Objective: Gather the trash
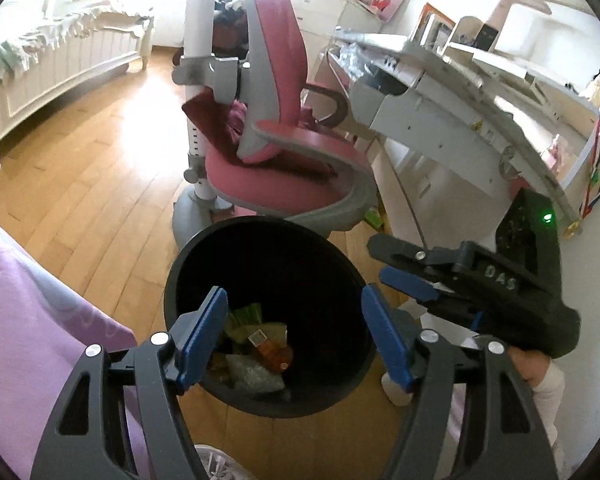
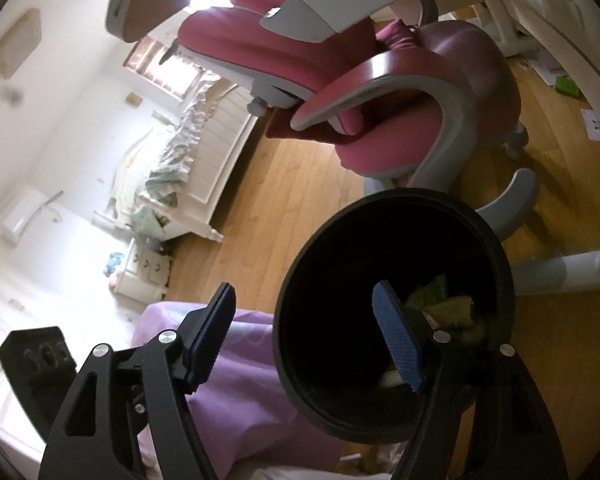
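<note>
A black round trash bin [image 1: 342,376] stands on the wooden floor; inside lie an orange bottle [image 1: 270,350], green wrappers [image 1: 246,316] and clear plastic. My left gripper [image 1: 294,338] is open and empty, held above the bin's mouth. My right gripper shows in the left wrist view at the right, above the bin's right rim, its blue fingers [image 1: 406,282] pointing left. In the right wrist view the right gripper [image 2: 304,336] is open and empty, its right finger over the bin [image 2: 300,376], its left finger over a purple cloth [image 2: 240,408]. Green wrappers [image 2: 440,300] show inside.
A pink and grey desk chair [image 1: 288,160] stands just behind the bin. A white desk [image 1: 440,92] is at the right, with a green scrap [image 1: 374,216] on the floor under it. A white bed [image 1: 52,68] stands at far left. Purple cloth [image 1: 32,320] lies at near left.
</note>
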The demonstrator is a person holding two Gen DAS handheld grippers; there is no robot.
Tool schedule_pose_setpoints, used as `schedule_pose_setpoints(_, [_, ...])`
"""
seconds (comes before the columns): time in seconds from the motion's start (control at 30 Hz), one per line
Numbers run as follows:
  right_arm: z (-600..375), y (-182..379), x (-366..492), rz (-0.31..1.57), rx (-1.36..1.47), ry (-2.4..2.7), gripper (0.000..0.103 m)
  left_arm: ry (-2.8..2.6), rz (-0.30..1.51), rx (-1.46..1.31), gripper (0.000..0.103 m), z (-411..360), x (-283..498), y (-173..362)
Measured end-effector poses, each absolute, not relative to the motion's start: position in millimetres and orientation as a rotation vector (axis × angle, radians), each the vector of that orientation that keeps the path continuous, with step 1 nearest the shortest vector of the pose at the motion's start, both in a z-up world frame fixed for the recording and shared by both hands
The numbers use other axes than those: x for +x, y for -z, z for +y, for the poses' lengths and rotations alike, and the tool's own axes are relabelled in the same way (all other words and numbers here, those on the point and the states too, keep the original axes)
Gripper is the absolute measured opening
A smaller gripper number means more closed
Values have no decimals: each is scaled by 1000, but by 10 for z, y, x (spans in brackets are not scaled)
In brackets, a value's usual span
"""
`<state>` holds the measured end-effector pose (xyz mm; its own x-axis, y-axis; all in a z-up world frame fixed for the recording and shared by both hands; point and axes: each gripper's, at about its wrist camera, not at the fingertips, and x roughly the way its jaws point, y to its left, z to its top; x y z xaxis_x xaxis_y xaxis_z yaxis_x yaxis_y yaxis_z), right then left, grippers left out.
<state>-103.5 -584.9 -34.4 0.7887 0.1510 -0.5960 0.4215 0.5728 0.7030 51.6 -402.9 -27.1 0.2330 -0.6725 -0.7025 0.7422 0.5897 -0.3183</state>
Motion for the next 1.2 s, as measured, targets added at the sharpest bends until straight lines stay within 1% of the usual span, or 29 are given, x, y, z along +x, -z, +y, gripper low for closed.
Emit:
schedule_pose_setpoints(0.17, [-5659,244,-956,683,933,130,71,946,888,69,70,-3782,492,123])
schedule_pose_setpoints(0.37, [-5273,71,-777,723,861,49,71,882,850,-14,71,-3212,514,-20])
schedule_pose_setpoints(0.57, [-4651,-106,-522,780,756,-65,71,784,803,-73,71,-2490,546,-110])
schedule_pose_setpoints(0.73, [-3995,-251,-280,836,642,-192,71,642,733,-62,71,-1706,625,-184])
schedule_pose_setpoints(0.77, [-3809,-290,-221,849,603,-226,74,616,721,-59,71,-1567,642,-196])
schedule_pose_setpoints(0.8, [-3617,-331,-174,853,561,-255,87,572,705,-54,71,-1352,684,-205])
schedule_pose_setpoints(0.83, [-3491,-357,-144,848,531,-274,90,534,694,-48,73,-1170,728,-211])
schedule_pose_setpoints(0.87, [-3328,-389,-102,845,489,-297,91,495,685,-42,79,-992,778,-213])
schedule_pose_setpoints(0.9, [-3164,-413,-54,849,448,-317,91,443,669,-31,81,-778,839,-217])
schedule_pose_setpoints(1.03, [-2533,-396,182,883,296,-370,91,343,647,45,81,-173,1094,-185])
schedule_pose_setpoints(1.2, [-1891,-246,543,933,130,-376,91,338,709,186,81,71,1464,3])
